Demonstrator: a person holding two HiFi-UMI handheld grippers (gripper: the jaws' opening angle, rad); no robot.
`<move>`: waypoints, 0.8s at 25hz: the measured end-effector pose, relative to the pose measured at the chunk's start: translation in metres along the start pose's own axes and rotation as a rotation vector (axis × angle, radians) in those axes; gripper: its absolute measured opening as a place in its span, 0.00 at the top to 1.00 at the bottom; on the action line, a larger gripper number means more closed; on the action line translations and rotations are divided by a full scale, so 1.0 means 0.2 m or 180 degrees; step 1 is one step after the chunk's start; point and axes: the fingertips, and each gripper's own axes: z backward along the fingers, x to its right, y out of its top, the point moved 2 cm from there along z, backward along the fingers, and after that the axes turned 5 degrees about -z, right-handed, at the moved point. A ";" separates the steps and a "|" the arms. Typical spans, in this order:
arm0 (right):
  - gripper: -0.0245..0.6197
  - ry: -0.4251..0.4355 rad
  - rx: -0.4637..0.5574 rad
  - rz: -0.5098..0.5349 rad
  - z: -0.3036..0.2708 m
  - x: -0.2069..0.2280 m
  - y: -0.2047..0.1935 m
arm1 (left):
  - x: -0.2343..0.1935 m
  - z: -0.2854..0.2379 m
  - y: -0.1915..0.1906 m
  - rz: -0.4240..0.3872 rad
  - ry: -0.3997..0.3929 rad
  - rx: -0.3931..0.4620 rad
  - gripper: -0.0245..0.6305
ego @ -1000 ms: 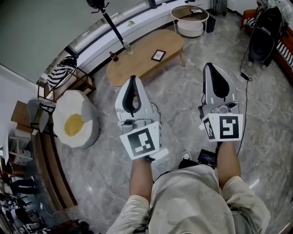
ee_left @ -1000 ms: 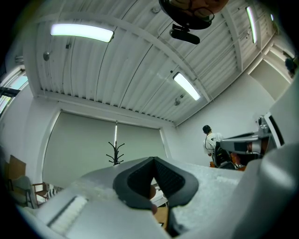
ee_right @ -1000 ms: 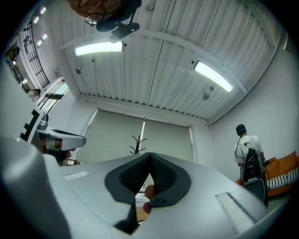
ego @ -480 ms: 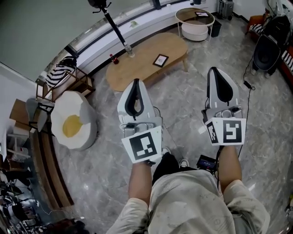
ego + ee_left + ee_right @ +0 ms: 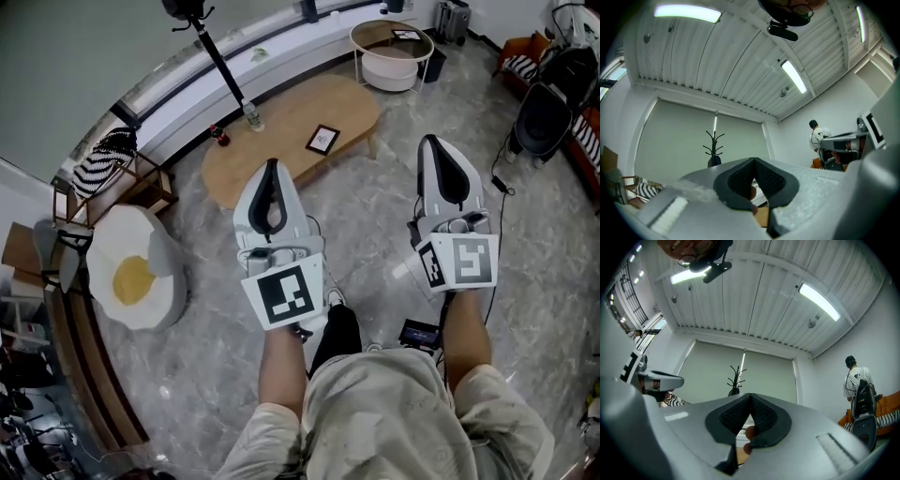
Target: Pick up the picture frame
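Left gripper [image 5: 271, 180] and right gripper [image 5: 442, 157]: jaws fully closed, nothing between them. Picture frame [image 5: 322, 139] lies flat on the far oval wooden table [image 5: 281, 127], well apart from both grippers.

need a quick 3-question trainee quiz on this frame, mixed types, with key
1. True or false: the picture frame sits on the wooden coffee table, out ahead of both grippers.
2. Pick one. The fingers of the left gripper and the right gripper are: A) together, with nothing held; B) wide apart; C) closed on the frame.
3. Fill in: the fried-egg cushion lies on the floor on the person's ____ side.

Key: 1 true; 2 A; 3 left.
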 end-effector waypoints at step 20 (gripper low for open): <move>0.96 -0.0056 0.0022 0.0206 -0.86 -0.25 -0.18 | -0.46 -0.71 -0.27 0.0075 -0.0188 0.0028 0.96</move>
